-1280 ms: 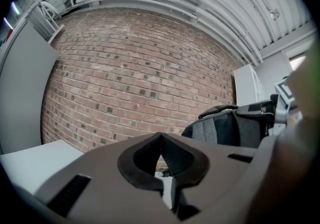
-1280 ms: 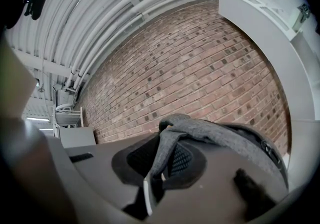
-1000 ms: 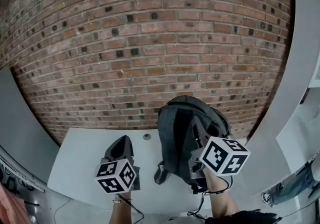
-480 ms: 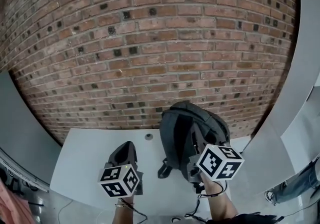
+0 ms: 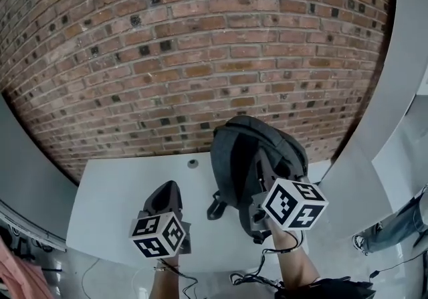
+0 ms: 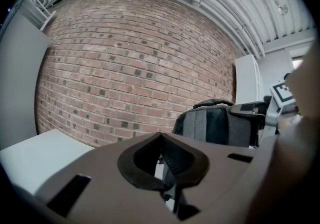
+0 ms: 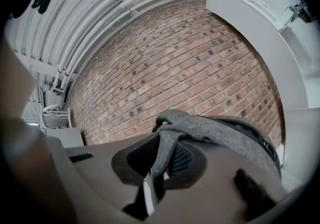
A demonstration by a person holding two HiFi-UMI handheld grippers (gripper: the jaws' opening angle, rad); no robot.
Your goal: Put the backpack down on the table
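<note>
A dark grey backpack [image 5: 257, 157] stands upright over the right part of the white table [image 5: 114, 197], close to the brick wall; whether its base rests on the table is hidden. My right gripper [image 5: 265, 189] is at the backpack's near side, shut on a grey strap [image 7: 165, 155] that runs between its jaws. A loose strap end [image 5: 215, 207] hangs at the bag's lower left. My left gripper [image 5: 167, 192] hovers over the table to the left of the bag, shut and holding nothing. The backpack [image 6: 220, 125] also shows at the right of the left gripper view.
A brick wall [image 5: 200, 63] rises right behind the table. A small round grommet [image 5: 193, 164] sits in the tabletop near the wall. A white pillar [image 5: 394, 90] stands at the right. Cables [image 5: 254, 281] hang below the front edge. A person's leg [image 5: 394, 234] shows at far right.
Both grippers and the backpack have come down a little toward the table. The right gripper's hold on the strap is unchanged.
</note>
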